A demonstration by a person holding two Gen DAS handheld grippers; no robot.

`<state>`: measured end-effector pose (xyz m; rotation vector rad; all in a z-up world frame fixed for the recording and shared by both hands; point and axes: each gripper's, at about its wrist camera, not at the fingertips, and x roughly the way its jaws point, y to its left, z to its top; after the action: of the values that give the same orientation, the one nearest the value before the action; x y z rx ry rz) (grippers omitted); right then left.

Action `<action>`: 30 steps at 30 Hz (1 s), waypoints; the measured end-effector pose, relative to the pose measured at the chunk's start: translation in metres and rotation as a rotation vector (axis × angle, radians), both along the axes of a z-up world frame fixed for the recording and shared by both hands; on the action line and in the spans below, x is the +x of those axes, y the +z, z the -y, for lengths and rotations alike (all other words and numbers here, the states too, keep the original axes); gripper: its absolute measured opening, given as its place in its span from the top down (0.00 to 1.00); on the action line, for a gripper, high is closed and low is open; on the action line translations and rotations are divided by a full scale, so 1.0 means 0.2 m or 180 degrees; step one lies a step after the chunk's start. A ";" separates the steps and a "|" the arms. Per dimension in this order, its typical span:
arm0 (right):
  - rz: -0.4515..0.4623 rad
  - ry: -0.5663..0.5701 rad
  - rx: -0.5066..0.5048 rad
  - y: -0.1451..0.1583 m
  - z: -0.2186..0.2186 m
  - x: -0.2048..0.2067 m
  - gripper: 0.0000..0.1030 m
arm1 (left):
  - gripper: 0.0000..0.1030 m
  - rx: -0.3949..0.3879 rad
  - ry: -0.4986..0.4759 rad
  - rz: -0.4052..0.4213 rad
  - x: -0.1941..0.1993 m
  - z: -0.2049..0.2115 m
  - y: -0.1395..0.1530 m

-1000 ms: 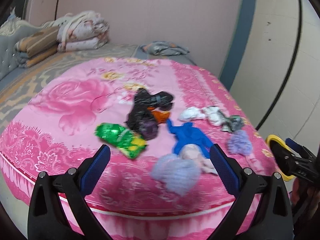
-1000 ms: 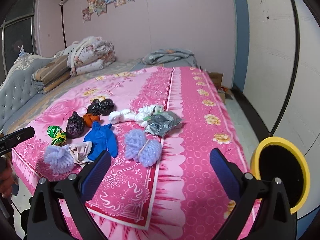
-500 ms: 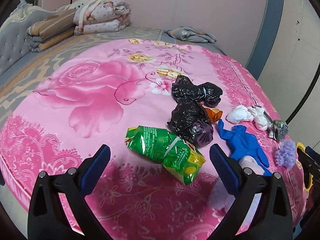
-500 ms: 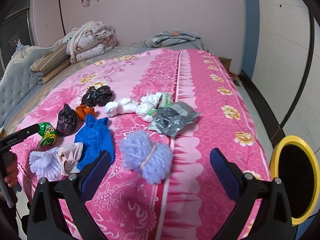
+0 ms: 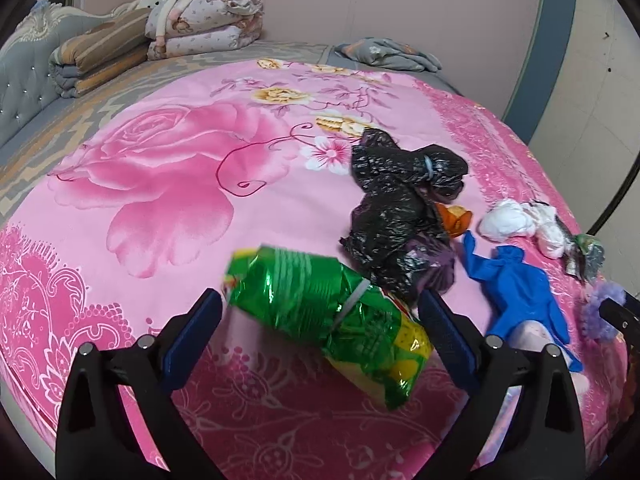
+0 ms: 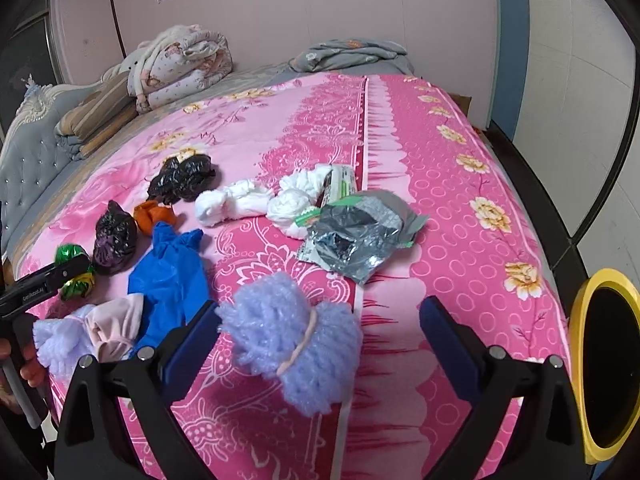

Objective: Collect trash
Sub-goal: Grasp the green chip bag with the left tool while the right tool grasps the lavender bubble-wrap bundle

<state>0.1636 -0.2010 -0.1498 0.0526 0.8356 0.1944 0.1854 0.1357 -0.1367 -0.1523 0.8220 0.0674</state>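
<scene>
Trash lies on a pink flowered bed (image 5: 168, 184). My left gripper (image 5: 320, 320) is open, its jaws on either side of a green and yellow foil wrapper (image 5: 320, 304). Behind the wrapper are black plastic bags (image 5: 396, 216), an orange scrap (image 5: 454, 218), a blue glove (image 5: 516, 284) and white wads (image 5: 508, 224). My right gripper (image 6: 320, 320) is open around a lilac fluffy bundle (image 6: 292, 344) tied with a rubber band. Beyond that bundle lie a silver foil packet (image 6: 356, 236), white wads (image 6: 256, 200) and the blue glove (image 6: 168, 276).
A yellow-rimmed black bin (image 6: 608, 364) stands right of the bed. Folded quilts (image 5: 204, 16) and a grey cloth (image 5: 384, 52) lie at the far end. A second lilac bundle with a beige cloth (image 6: 92, 332) lies at the bed's near left corner.
Both grippers have moved forward and down toward the bed. The green wrapper now sits between the left jaws and the lilac bundle between the right jaws.
</scene>
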 end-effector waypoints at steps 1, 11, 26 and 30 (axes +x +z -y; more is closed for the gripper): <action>-0.0026 0.0008 -0.0006 -0.01 -0.01 0.01 0.12 | 0.16 -0.0009 0.0001 -0.0006 0.01 0.00 -0.01; -0.0185 0.0121 0.0053 -0.08 -0.04 0.05 0.41 | 0.55 -0.0187 -0.0047 -0.0032 0.03 -0.02 -0.07; -0.0204 0.0129 0.0158 -0.04 -0.01 0.00 0.49 | 0.70 -0.0407 -0.0097 0.0205 -0.06 -0.06 0.00; -0.0145 0.0139 0.0217 0.01 0.00 -0.06 0.49 | 0.70 -0.0357 -0.0148 0.0291 -0.14 -0.06 0.07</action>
<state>0.1515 -0.2012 -0.1482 0.1030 0.8758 0.2635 0.1571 0.1472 -0.1221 -0.2403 0.7380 -0.0295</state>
